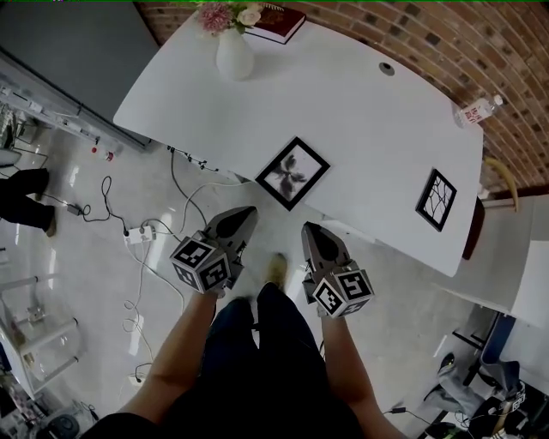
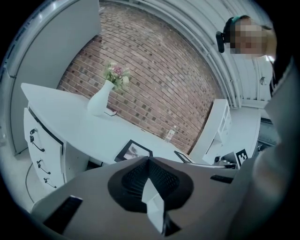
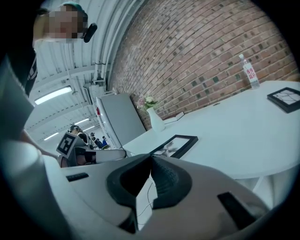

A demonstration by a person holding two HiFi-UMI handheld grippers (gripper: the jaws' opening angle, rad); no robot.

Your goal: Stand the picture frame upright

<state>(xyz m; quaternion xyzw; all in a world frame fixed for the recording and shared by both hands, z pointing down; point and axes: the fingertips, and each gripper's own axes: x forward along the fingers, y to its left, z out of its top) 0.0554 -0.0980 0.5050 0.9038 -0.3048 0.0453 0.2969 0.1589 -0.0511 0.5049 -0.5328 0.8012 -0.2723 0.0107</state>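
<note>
A black picture frame (image 1: 292, 172) with a grey flower print lies flat on the white table (image 1: 369, 120), close to its near edge. It also shows in the left gripper view as the frame (image 2: 134, 150) and in the right gripper view as the frame (image 3: 176, 145). Both grippers hang in front of the table edge, short of the frame and apart from it. My left gripper (image 1: 244, 214) is shut with nothing in it, as its own view (image 2: 149, 159) confirms. My right gripper (image 1: 310, 230) is likewise shut and empty (image 3: 151, 157).
A second black frame (image 1: 436, 200) lies flat at the table's right end. A white vase of flowers (image 1: 234, 53), a red book (image 1: 274, 23) and a water bottle (image 1: 476, 110) stand along the far side by the brick wall. Cables and a power strip (image 1: 137, 233) lie on the floor.
</note>
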